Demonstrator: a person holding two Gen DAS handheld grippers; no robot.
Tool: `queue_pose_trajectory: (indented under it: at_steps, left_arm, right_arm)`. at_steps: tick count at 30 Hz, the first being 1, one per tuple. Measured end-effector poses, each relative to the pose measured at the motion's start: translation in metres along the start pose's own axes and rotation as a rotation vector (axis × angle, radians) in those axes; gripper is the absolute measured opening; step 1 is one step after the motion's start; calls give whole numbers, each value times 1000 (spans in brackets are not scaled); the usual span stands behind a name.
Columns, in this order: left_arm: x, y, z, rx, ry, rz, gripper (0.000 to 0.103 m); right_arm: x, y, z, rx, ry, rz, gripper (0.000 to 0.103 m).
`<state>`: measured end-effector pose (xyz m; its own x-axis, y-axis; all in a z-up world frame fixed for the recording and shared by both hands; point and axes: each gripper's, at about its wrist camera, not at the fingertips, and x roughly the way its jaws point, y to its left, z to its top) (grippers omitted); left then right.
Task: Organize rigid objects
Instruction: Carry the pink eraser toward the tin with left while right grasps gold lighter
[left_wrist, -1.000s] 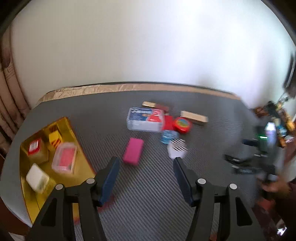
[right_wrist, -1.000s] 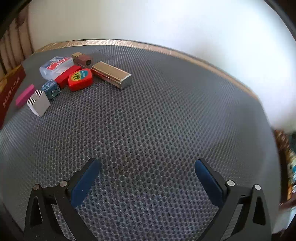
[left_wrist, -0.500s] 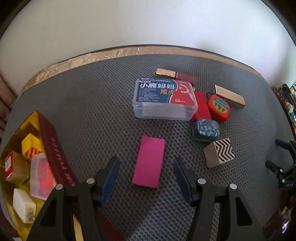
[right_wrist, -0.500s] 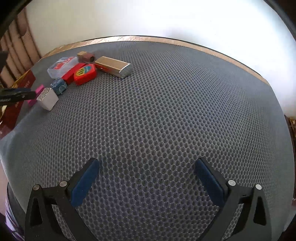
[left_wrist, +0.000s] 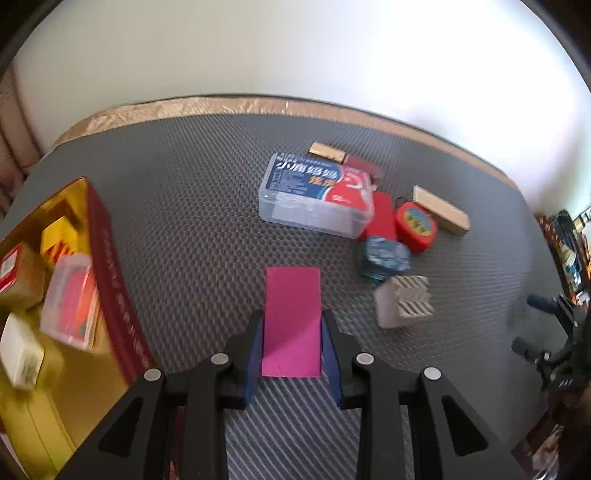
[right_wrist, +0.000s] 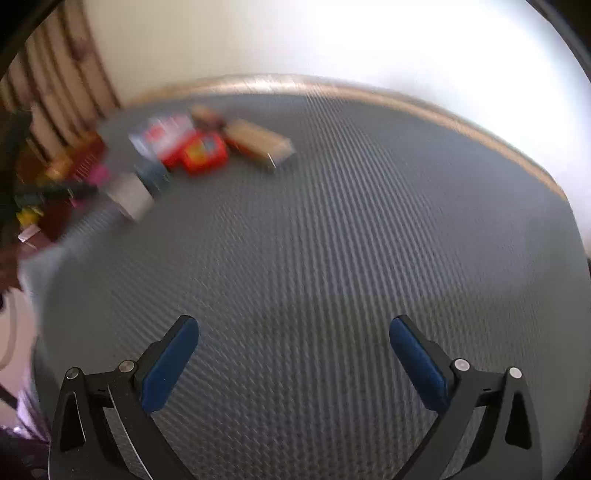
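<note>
A magenta block (left_wrist: 291, 321) is clamped between the closed blue pads of the left gripper (left_wrist: 291, 347), low over the grey honeycomb mat that covers the tabletop (left_wrist: 192, 206). The right gripper (right_wrist: 293, 354) is held wide open and empty above a bare stretch of the same mat.

The sorting is judged to be partly done. Several small boxes, among them a clear case (left_wrist: 70, 299) with red contents, a white box (left_wrist: 18, 354) and a yellow one (left_wrist: 61, 236), are already laid in the gold-lined tray (left_wrist: 110, 258) at the left. The gripped block is taken to be next for that tray.

Still left loose on the mat are a clear plastic box (left_wrist: 314, 195) with a blue and red label, a flat red item (left_wrist: 382, 216) touching it, a round red case (left_wrist: 417, 225), a dark blue patterned case (left_wrist: 384, 256), a zigzag-striped cube (left_wrist: 404, 306) and two gold-toned bars (left_wrist: 441, 210) and (left_wrist: 327, 152).

The red wall of the tray stands between block and tray floor and would have to be cleared. The striped cube sits near the block on the right.
</note>
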<state>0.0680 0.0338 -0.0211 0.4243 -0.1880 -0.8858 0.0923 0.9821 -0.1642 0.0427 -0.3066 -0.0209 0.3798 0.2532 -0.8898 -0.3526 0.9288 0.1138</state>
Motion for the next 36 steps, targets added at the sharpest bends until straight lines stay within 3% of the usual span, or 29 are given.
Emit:
queue_pose_trajectory:
  at_steps: [3, 8, 12, 16, 18, 22, 23, 24, 28, 32, 36]
  left_arm:
    - [-23, -2, -15, -43, -30, -49, 30]
    - [-53, -5, -28, -68, -50, -90, 30]
    - [-70, -6, -31, -97, -48, -106, 30]
    - [-82, 0, -33, -125, -49, -108, 30]
    - [-88, 5, -34, -139, -50, -113, 30]
    - [-99, 14, -37, -168, -57, -107, 30]
    - [-103, 18, -38, -181, -63, -101, 30]
    - [-106, 21, -40, -189, -71, -100, 30]
    - [-124, 44, -48, -257, -109, -88, 30]
    - [-153, 79, -62, -303, -163, 21, 30]
    - [-158, 116, -69, -340, -143, 91, 30]
  right_arm:
    - [-3, 13, 30, -160, -38, 4, 103]
    - [27, 21, 89, -398, 2, 21, 102]
    - [58, 31, 123, -497, 42, 54, 98]
    - [89, 34, 137, -547, 106, 72, 86]
    - [101, 36, 142, -558, 136, 76, 62]
    - [114, 40, 147, -557, 174, 97, 49]
    - [116, 44, 147, -543, 177, 102, 43]
    - [116, 45, 147, -529, 178, 111, 27]
    - [101, 51, 126, -526, 146, 69, 26]
    - [72, 37, 97, -403, 101, 108, 26]
    - [45, 21, 75, -238, 61, 177, 26]
